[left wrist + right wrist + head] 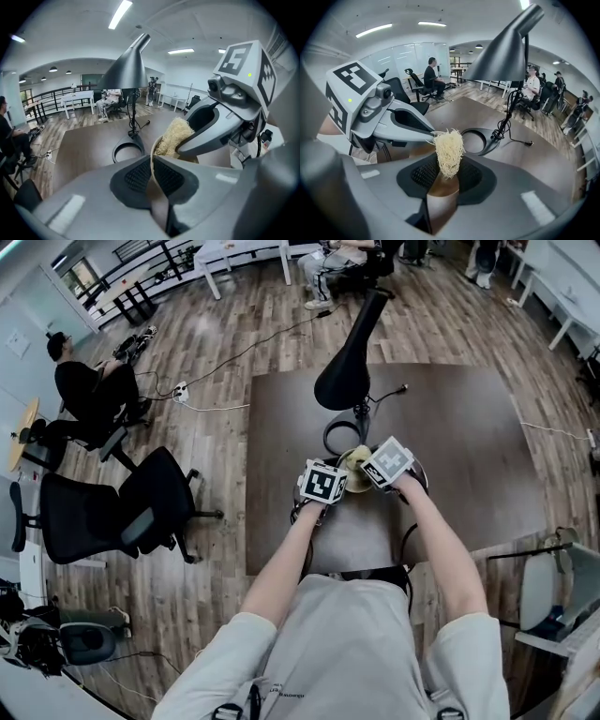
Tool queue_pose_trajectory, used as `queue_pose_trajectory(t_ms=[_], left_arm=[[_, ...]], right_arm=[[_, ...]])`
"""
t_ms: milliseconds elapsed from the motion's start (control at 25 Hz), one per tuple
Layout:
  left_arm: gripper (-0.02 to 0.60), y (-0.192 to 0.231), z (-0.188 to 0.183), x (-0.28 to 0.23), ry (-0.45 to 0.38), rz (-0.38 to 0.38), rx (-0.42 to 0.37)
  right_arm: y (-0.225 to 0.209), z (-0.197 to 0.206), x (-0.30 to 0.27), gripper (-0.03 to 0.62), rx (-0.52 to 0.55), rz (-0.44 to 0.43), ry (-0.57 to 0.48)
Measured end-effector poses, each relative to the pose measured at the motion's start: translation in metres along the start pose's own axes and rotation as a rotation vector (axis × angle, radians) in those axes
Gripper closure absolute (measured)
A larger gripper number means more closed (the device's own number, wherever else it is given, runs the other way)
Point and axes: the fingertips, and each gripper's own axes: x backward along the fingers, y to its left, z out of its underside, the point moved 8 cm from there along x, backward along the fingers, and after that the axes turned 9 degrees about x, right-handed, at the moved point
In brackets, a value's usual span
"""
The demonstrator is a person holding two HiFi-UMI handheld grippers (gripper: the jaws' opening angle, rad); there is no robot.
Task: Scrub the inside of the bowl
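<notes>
In the left gripper view, my left gripper [152,176] is shut on the thin rim of the pale bowl [152,161], seen edge-on. My right gripper [447,176] is shut on a pale yellow fibrous scrubber [449,151]. In the left gripper view the scrubber [173,136] sits just behind the bowl's rim with the right gripper's fingers [211,126] on it. From the head view the two grippers [336,486] [367,472] meet over the bowl [354,461] near the table's front; the marker cubes hide most of it.
A black desk lamp [345,379] with a ring base [342,439] stands just beyond the bowl on the brown table [459,427], its cable [389,392] trailing right. A black office chair [141,507] and a seated person [84,390] are at left.
</notes>
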Motion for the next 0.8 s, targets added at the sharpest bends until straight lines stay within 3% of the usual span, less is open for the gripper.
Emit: queue_pose_trajectory(t_ms=[160,800], left_arm=[[0.558,-0.008,-0.005,0.0,0.003,0.008,-0.05],[0.554,-0.017,-0.023,-0.004,-0.015,0.051,-0.076]], right_arm=[[-0.004,0.008,0.003,0.464,-0.011,0.021,0.016],[-0.015,0.038,0.013,0.464,0.025,0.104,0.085]])
